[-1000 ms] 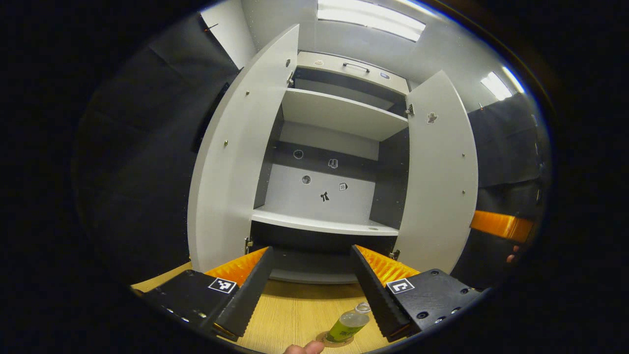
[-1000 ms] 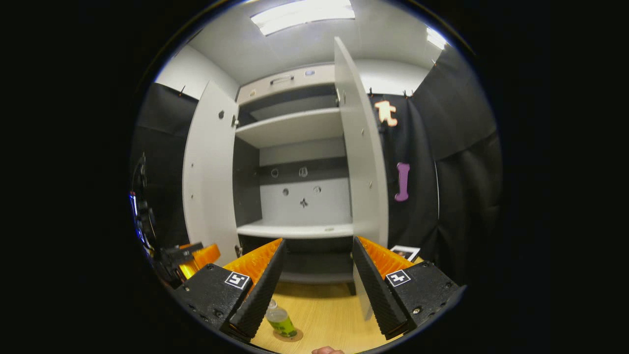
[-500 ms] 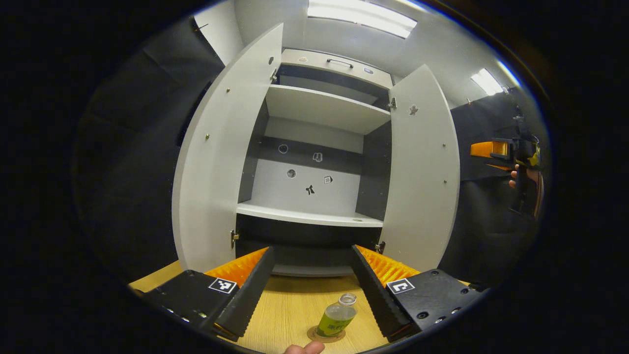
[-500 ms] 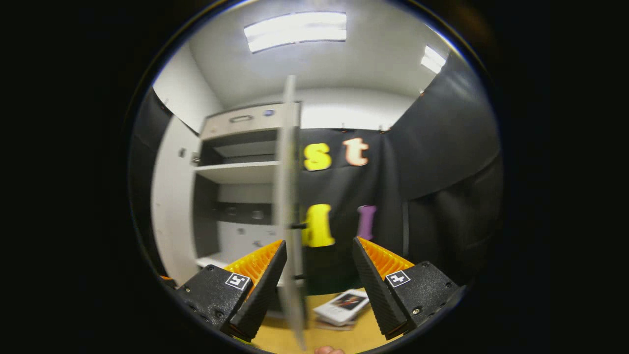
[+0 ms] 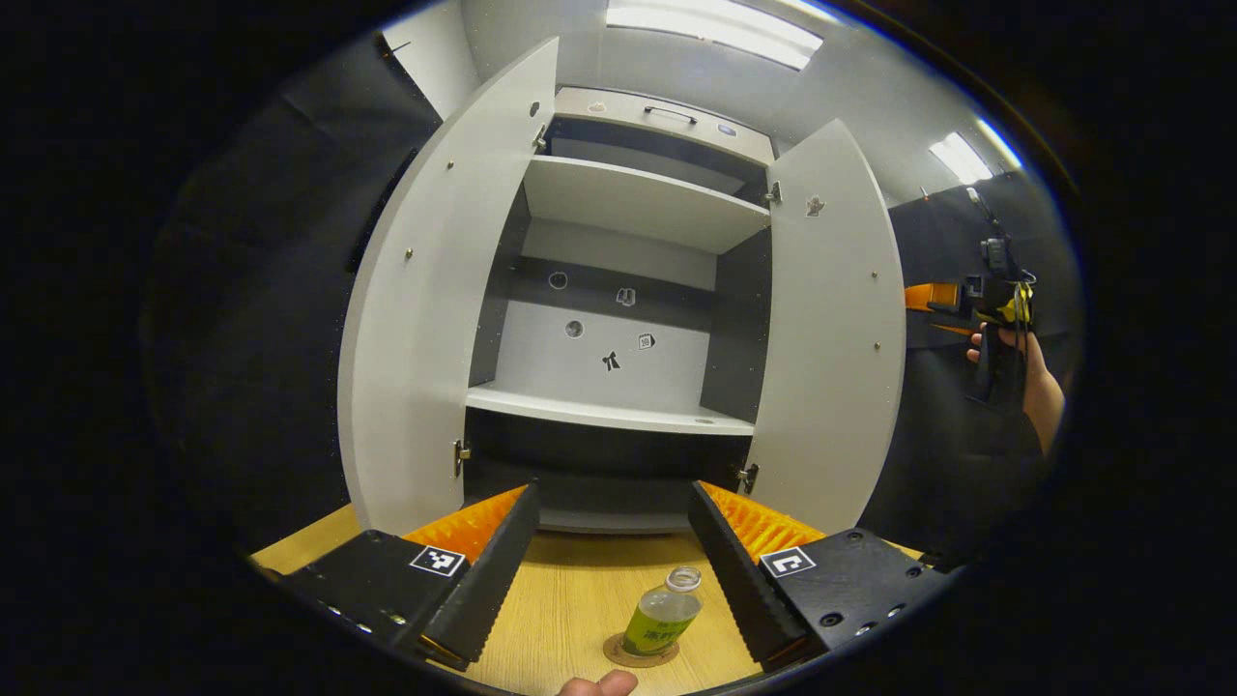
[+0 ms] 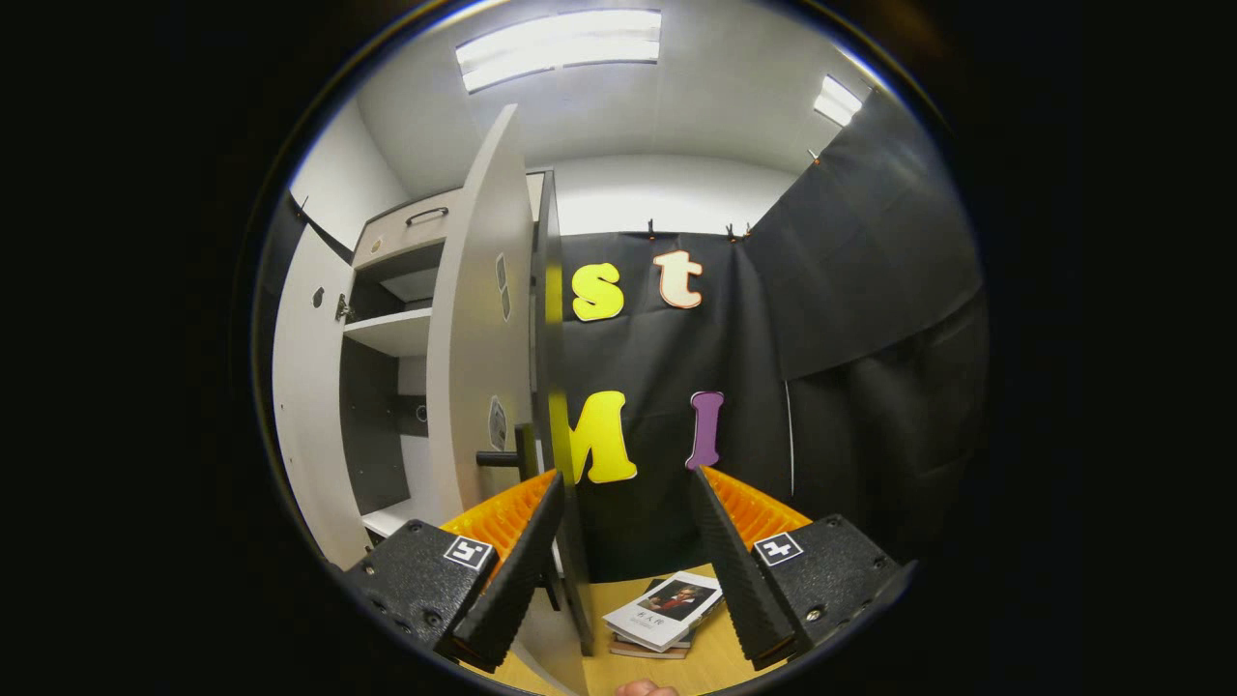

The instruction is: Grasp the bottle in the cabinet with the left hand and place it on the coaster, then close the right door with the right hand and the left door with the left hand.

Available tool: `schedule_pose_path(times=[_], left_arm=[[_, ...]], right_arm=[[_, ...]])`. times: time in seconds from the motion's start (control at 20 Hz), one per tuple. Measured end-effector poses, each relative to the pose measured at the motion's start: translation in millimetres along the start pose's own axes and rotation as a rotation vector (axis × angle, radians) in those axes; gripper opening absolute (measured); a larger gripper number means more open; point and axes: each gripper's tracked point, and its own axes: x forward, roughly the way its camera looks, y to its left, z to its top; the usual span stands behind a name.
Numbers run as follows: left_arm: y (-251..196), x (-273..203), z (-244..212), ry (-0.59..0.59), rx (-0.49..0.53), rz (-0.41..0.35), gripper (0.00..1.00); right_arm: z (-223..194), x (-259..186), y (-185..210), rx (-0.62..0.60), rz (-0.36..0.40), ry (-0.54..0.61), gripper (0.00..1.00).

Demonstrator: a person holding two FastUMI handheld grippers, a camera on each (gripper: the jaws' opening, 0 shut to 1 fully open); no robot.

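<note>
left gripper view:
- L gripper (image 5: 611, 565): jaws spread wide, nothing between them, held over the table (image 5: 570, 619) in front of the cabinet (image 5: 618, 319).
- bottle (image 5: 661, 615): upright on the coaster (image 5: 638, 653), just inside the R finger, not touched. Green label, print too small to read. Cap end up.
- left door (image 5: 425, 319): swung open, free edge toward cam.
- right door (image 5: 833, 338): open too, inner face showing w/ one small sticker near top.
- cabinet interior: shelves bare; a few small stickers on back panel, not legible. Top drawer w/ handle above.
- room: wide gap between the two door edges; bare table strip between bottle and cabinet base.
- R gripper (image 5: 933, 297): far right, beyond the right door's outer side, held by a hand (image 5: 1010, 353); can't tell jaw state from here.
- fingertip (image 5: 599, 684): at bottom edge.

right gripper view:
- R gripper (image 6: 618, 551): jaws apart, empty. Fiducial tags on both finger bases.
- right door (image 6: 483, 329): seen near edge-on from outer side, its edge running down between the fingers, closer to the left one. Dark bar handle (image 6: 503, 456) sticks out of outer face. Can't tell if finger touches door.
- left door (image 6: 309, 406): open behind, at left.
- books (image 6: 667, 611): small stack on table (image 6: 705, 657) between the fingers, low; cover has a picture, text unreadable.
- room: open space right of the door edge up to the black cloth wall.
</note>
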Motion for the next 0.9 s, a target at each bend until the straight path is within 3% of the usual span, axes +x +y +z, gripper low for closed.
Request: schedule_pose_path(times=[0.05, 0.15, 0.2, 0.4, 0.75, 0.8, 0.9], left_arm=[[0.8, -1.0, -0.8, -0.002, -0.004, 0.000, 0.95], [3.0, -3.3, -3.3, 0.002, -0.006, 0.003, 1.00], [4.0, -3.6, -3.4, 0.003, -0.003, 0.005, 0.95], [10.8, -2.6, -3.5, -0.004, 0.003, 0.009, 0.95], [16.9, -5.9, -2.5, -0.010, -0.011, 0.021, 0.95], [18.0, -7.1, -1.7, -0.013, -0.007, 0.023, 1.00], [18.8, -9.3, 0.6, -0.019, 0.001, 0.031, 0.95]], right_arm=[[0.7, -0.3, 2.1, -0.002, -0.006, 0.003, 0.81], [0.5, -2.6, 7.4, -0.002, -0.018, 0.003, 0.80], [0.1, -3.4, 7.9, -0.015, -0.028, 0.005, 0.81], [7.2, -12.0, 24.8, -0.138, -0.032, -0.001, 0.81], [2.3, -21.0, 79.1, -0.147, 0.061, 0.079, 0.81], [2.2, -21.6, 88.6, -0.140, 0.084, 0.080, 0.81], [-2.2, -20.2, 111.1, -0.134, 0.145, 0.087, 0.81]])
